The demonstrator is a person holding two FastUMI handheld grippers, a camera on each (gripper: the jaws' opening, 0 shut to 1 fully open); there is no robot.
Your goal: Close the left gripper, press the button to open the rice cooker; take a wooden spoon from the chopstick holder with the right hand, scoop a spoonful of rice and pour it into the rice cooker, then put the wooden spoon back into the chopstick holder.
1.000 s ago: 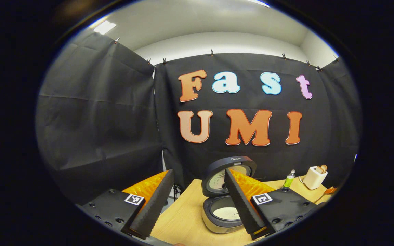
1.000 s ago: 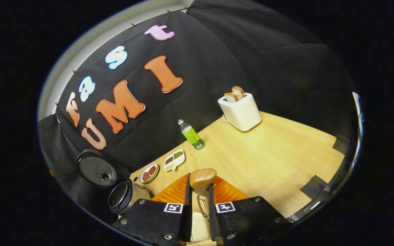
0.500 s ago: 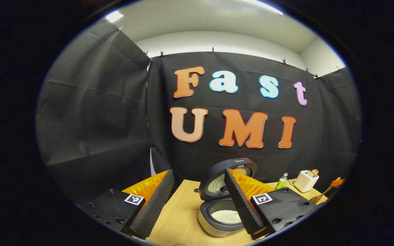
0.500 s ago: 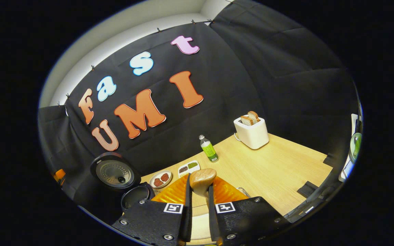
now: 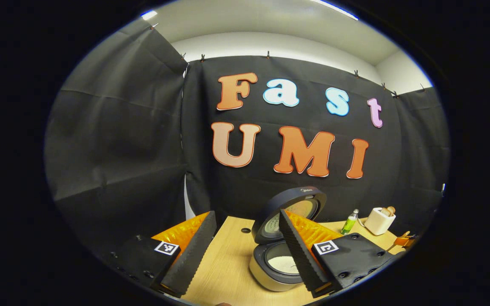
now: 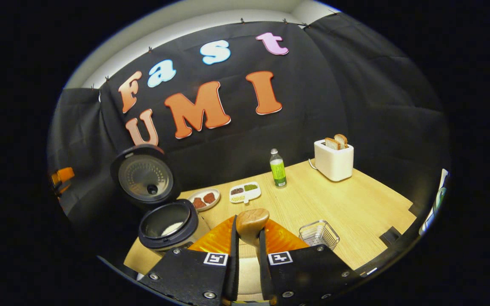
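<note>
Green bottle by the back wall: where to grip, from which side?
Take the green bottle by its straight green body, below the narrow neck, coming in level from the open table in front. It stands upright close to the cloth wall, so the back looks blocked; the sectioned dish lies beside it.

Left black two-finger gripper with orange-backed fingers: jaws spread wide apart, nothing between the ridged black pads, fingers raised and angled forward. Right black two-finger gripper: jaws drawn close, both pads clamped on the light brown wooden spoon, its rounded end protruding just past the fingertips; held above table level, tilted downward.
</note>
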